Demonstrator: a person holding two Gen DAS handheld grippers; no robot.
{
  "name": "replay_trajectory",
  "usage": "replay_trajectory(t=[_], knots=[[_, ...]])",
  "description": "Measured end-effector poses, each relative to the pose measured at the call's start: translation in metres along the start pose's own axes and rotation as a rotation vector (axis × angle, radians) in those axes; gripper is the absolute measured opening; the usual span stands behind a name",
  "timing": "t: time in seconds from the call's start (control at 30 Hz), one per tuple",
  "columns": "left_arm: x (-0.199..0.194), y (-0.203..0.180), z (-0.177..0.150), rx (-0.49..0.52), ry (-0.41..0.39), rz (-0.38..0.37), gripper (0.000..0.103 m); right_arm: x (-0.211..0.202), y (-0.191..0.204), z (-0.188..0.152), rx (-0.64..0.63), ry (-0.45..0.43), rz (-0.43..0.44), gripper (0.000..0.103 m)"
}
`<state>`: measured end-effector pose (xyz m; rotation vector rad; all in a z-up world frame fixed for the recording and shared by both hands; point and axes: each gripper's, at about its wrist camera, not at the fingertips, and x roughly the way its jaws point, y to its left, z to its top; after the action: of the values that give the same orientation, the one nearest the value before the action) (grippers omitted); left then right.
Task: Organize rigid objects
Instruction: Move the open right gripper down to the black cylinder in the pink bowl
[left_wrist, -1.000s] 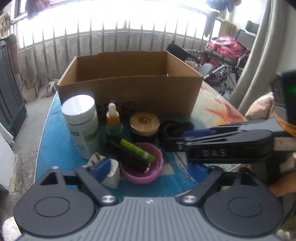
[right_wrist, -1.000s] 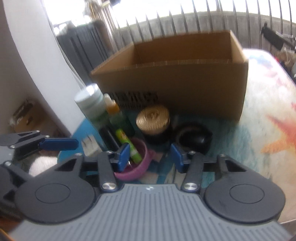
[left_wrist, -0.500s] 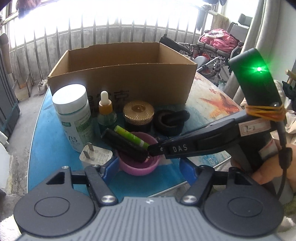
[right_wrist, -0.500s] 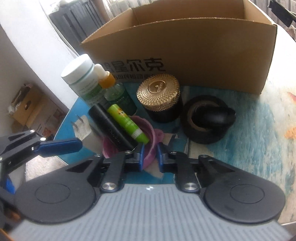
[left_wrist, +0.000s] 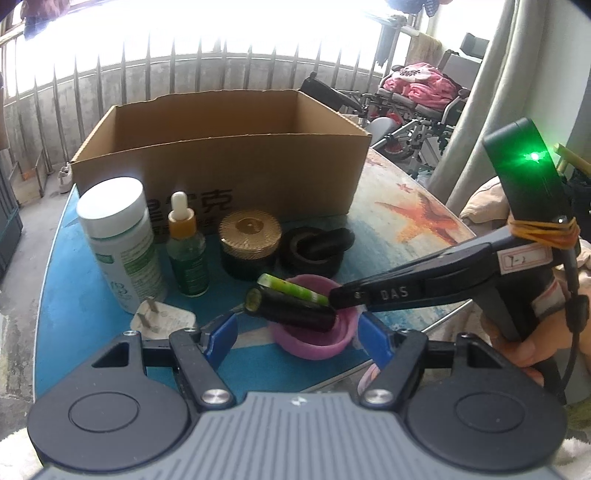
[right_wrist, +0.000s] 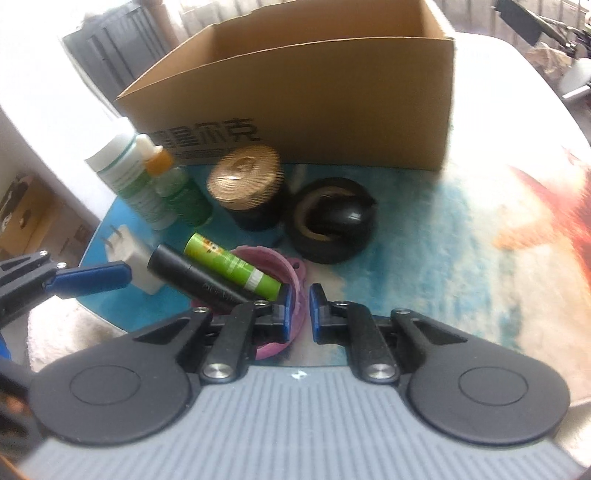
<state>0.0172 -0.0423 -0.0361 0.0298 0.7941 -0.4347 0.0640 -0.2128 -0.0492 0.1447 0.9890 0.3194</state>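
Now the right gripper (right_wrist: 300, 308) has closed its blue pads on the near rim of the pink bowl (right_wrist: 295, 275), where a second ago they stood apart above it; the bowl, carrying a black tube (right_wrist: 195, 278) and a green tube (right_wrist: 231, 266), looks ready to be lifted toward the cardboard box (left_wrist: 236, 162) behind. The left gripper (left_wrist: 295, 334) waits half open around nothing, just short of the bowl. The round table (left_wrist: 406, 236) has a blue sea print with an orange starfish; beyond it, a barred balcony and a wheelchair.
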Motion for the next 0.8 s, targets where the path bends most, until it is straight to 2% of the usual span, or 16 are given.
replay_trajectory(t=[0.1, 0.17, 0.3, 0.37, 0.6, 0.8], knots=[[0.004, -0.002, 0.002, -0.004, 0.007, -0.016, 0.069, -0.003, -0.008, -0.001, 0.026, -0.007, -0.004, 0.012], [0.008, -0.003, 0.002, -0.009, 0.014, -0.034, 0.057, -0.009, -0.013, -0.003, 0.047, -0.026, 0.02, 0.012], [0.014, -0.003, 0.003, -0.032, 0.037, -0.044, 0.057, -0.026, -0.015, -0.004, 0.038, -0.094, 0.035, 0.013], [0.016, -0.001, 0.003, -0.046, 0.044, -0.05, 0.057, -0.032, -0.015, -0.003, 0.034, -0.115, 0.073, 0.013], [0.025, 0.006, 0.005, -0.097, 0.066, -0.081, 0.057, -0.022, 0.002, 0.009, -0.054, -0.073, 0.248, 0.016], [0.034, 0.009, 0.007, -0.099, 0.06, -0.09, 0.055, -0.008, 0.004, 0.012, -0.062, -0.02, 0.29, 0.017]])
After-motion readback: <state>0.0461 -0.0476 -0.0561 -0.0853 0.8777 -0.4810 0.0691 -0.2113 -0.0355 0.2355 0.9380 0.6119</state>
